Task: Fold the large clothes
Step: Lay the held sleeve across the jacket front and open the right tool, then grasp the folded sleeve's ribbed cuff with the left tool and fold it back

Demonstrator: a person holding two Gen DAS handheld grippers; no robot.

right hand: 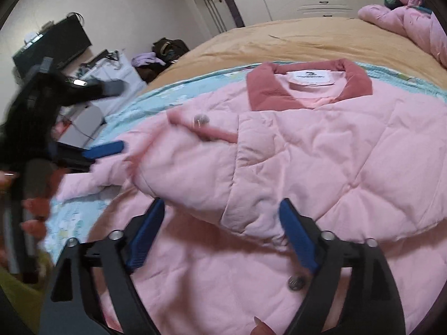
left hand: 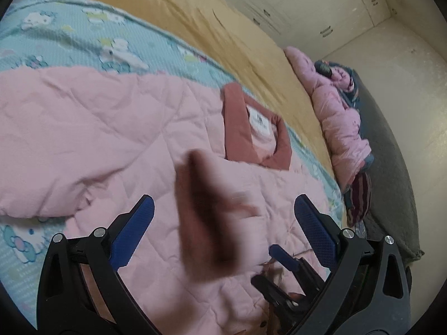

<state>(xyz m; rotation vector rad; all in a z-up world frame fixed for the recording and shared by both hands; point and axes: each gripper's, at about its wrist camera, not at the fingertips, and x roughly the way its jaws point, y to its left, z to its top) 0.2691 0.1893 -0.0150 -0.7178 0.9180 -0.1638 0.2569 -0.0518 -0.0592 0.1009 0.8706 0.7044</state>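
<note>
Pink quilted padded jacket with a dusty-red ribbed collar [right hand: 301,150] is laid front-up on the light-blue cartoon-print bedsheet [left hand: 69,36], collar [right hand: 307,83] at the far end, hem toward both grippers. Its long axis is judged to run from the tongs straight away toward the collar.

Right gripper [right hand: 220,234] is seen with blue pads spread wide, poised just over the folded-in sleeve and front panel; nothing is pinched. Left gripper [left hand: 223,231] is likewise spread. A blurred dark-red cuff or sleeve end [left hand: 204,217] is seen between and ahead of its pads, not pressed by either one; whether it is falling cannot be told.

In the right wrist view the left gripper [right hand: 103,148] is noted off the jacket's left edge, beside the sleeve. The right gripper is judged nearer the jacket body; the next fold is expected to be made across the long axis, hem toward collar.

Surface: soft bed, mustard-tan blanket [right hand: 279,39] beyond the sheet. Room: white wardrobe doors [left hand: 307,2], a second pink puffer garment [left hand: 338,122] heaped at the bed's edge.
</note>
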